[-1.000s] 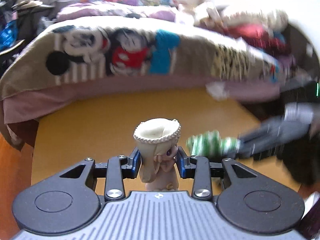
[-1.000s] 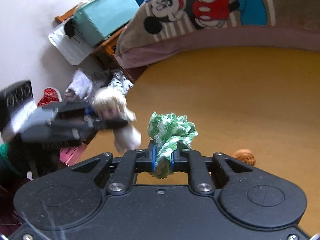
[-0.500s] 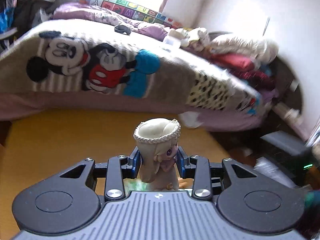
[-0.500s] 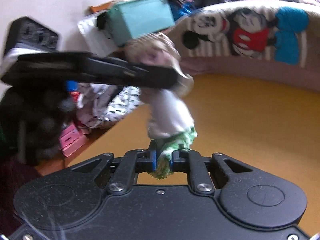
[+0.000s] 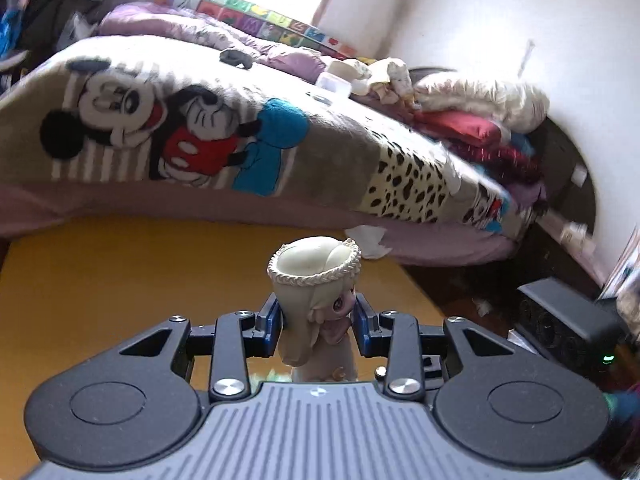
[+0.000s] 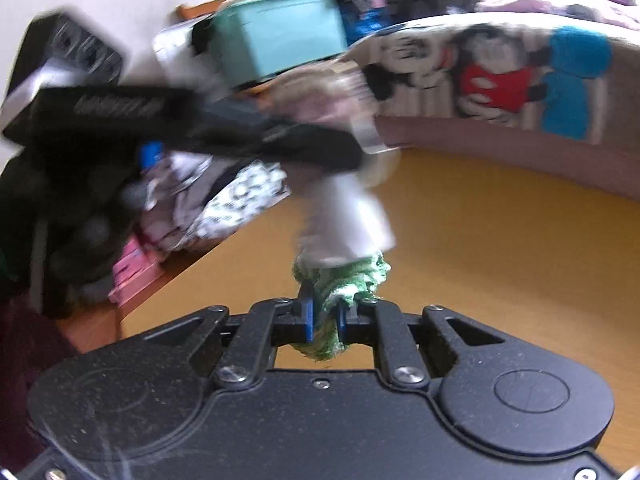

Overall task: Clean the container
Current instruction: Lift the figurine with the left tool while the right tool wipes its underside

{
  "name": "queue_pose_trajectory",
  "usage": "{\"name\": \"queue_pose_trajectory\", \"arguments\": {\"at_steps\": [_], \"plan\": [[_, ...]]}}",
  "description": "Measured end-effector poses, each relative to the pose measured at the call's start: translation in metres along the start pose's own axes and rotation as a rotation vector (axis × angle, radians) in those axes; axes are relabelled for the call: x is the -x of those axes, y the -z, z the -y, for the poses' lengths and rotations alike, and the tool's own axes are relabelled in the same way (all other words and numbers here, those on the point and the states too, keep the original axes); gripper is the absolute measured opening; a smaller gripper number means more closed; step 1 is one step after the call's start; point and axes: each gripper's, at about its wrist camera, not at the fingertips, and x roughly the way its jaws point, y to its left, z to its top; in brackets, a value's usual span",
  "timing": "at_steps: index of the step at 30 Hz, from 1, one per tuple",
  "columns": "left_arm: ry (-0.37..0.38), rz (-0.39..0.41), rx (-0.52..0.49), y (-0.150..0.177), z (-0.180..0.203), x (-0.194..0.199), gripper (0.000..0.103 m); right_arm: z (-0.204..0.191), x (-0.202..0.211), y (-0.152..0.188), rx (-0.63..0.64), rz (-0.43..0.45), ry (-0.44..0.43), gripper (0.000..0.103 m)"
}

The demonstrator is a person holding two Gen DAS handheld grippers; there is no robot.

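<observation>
My left gripper (image 5: 316, 320) is shut on a small cream doll-shaped container (image 5: 316, 292) with a braided rim and an open hollow top, held upright above the yellow table (image 5: 120, 280). My right gripper (image 6: 324, 312) is shut on a green-and-white cloth (image 6: 344, 280). In the right wrist view the container (image 6: 344, 216) appears blurred, its bottom end touching the top of the cloth, with the left gripper (image 6: 224, 132) reaching in from the left.
A bed with a Mickey Mouse blanket (image 5: 180, 132) borders the table's far side. A black speaker (image 5: 568, 328) stands at the right. A teal box (image 6: 280, 40) and piles of clothes (image 6: 224, 200) lie beyond the table's left edge.
The two grippers came together: the container moved from left of the cloth to directly over it, now touching. The left wrist view swung up and right toward the bed.
</observation>
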Motion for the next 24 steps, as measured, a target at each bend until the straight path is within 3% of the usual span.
{"name": "queue_pose_trajectory", "arguments": {"at_steps": [3,6,10,15,24], "plan": [[-0.051,-0.028,-0.027,0.003,-0.005,-0.002,0.034,-0.001,0.003,0.002,0.014,-0.010,-0.007,0.011],[-0.061,-0.039,0.003,0.005,-0.015,0.001,0.034,0.008,0.008,0.002,0.000,-0.016,0.039,0.011],[0.001,-0.028,0.028,0.005,-0.012,0.004,0.034,0.021,0.011,0.002,-0.043,0.005,0.094,0.011],[0.011,-0.025,0.016,0.007,-0.006,0.000,0.034,0.010,0.004,0.004,-0.030,0.005,0.030,0.011],[-0.124,-0.088,-0.028,0.022,-0.025,-0.011,0.034,0.017,0.018,0.004,-0.058,0.017,0.022,0.010]]}}
